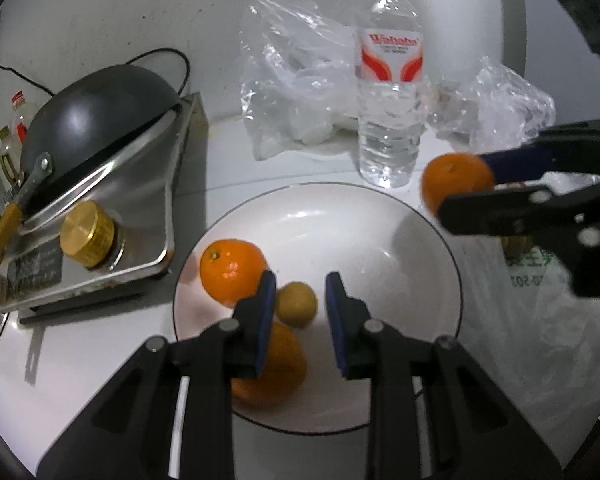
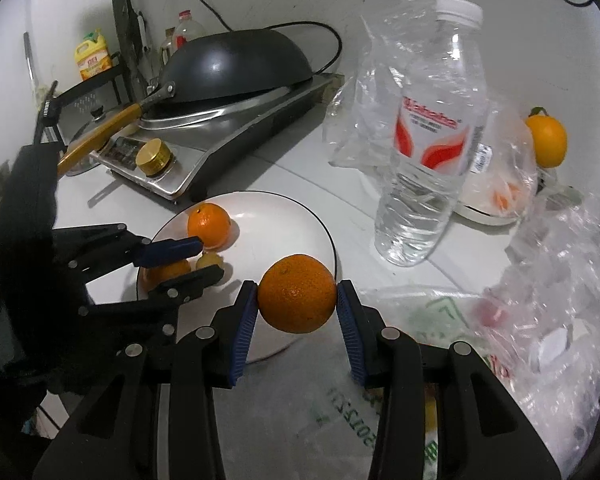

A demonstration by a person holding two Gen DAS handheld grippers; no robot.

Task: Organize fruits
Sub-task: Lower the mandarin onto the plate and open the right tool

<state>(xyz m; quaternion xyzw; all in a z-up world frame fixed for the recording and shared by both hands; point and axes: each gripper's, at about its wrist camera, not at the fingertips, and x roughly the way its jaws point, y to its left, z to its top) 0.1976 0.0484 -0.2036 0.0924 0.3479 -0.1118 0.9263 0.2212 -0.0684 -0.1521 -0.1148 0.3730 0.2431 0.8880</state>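
A white plate (image 1: 380,216) with a dark rim holds two oranges (image 1: 232,270) and a small yellow-green fruit (image 1: 298,302). My left gripper (image 1: 300,312) is open and empty just above these fruits; it also shows in the right wrist view (image 2: 202,258). My right gripper (image 2: 297,300) is shut on an orange (image 2: 297,293) and holds it above the plate's right rim (image 2: 300,208). In the left wrist view this held orange (image 1: 454,182) hangs at the right. Another orange-yellow fruit (image 2: 546,140) sits at the far right behind a plastic bag.
A water bottle (image 1: 389,92) stands behind the plate. Crumpled clear plastic bags (image 1: 288,80) lie around it. A printed plastic bag (image 2: 420,380) lies to the right of the plate. A stove with an upturned black wok (image 1: 96,120) stands at the left.
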